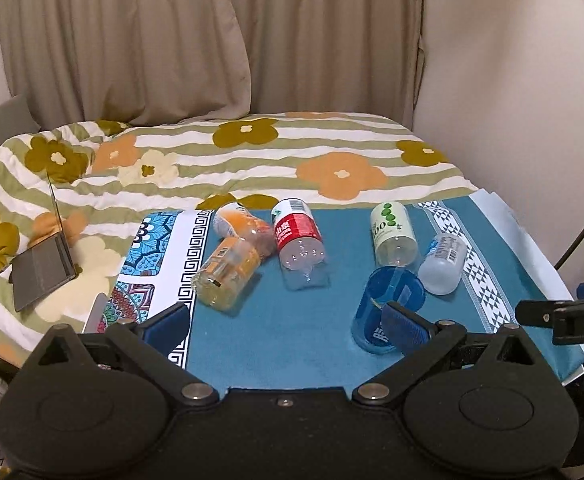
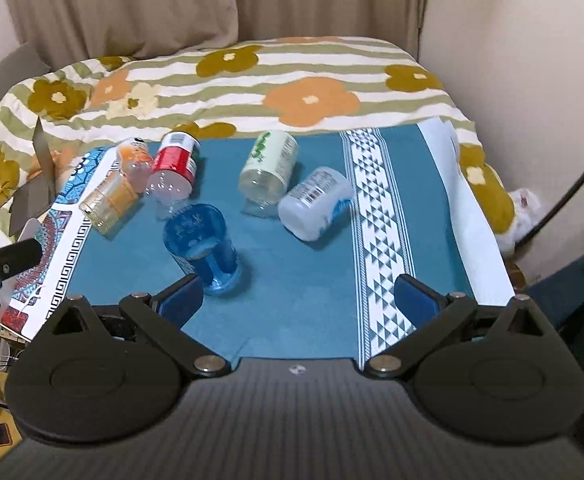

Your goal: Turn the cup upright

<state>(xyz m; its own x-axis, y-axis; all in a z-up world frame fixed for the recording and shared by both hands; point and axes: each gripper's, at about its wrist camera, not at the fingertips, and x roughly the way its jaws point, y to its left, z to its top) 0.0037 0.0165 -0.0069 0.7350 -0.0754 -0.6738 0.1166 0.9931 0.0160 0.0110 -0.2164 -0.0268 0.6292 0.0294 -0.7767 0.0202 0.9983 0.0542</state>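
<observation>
Covering most of both views, a bed [image 1: 332, 148] under a striped quilt with orange and olive flowers carries a teal cloth [image 1: 275, 344] spread across its near end. A patterned white-and-blue mat [image 1: 163, 256] overlaps the cloth's left edge, and a grey notebook-like object [image 1: 41, 268] lies on the quilt further left.

Both tools hang above the near edge of the cloth. The left gripper [image 1: 287, 320] has its jaws spread wide, its right blue pad in front of the blue cup [image 1: 384, 312]. The right gripper [image 2: 300, 296] is also spread wide, its left pad just beside the same blue cup [image 2: 201, 246].

That translucent blue cup sits tilted on the teal cloth, nearest of all the containers; which end is its mouth cannot be told.

Behind it lie five smaller containers on their sides: a red-labelled bottle [image 1: 298, 240], a green-dotted white bottle [image 1: 394, 236], a white barcode bottle [image 1: 444, 266] touching it, and two orange-labelled bottles [image 1: 227, 276] [image 1: 239, 224] beside the mat.
</observation>
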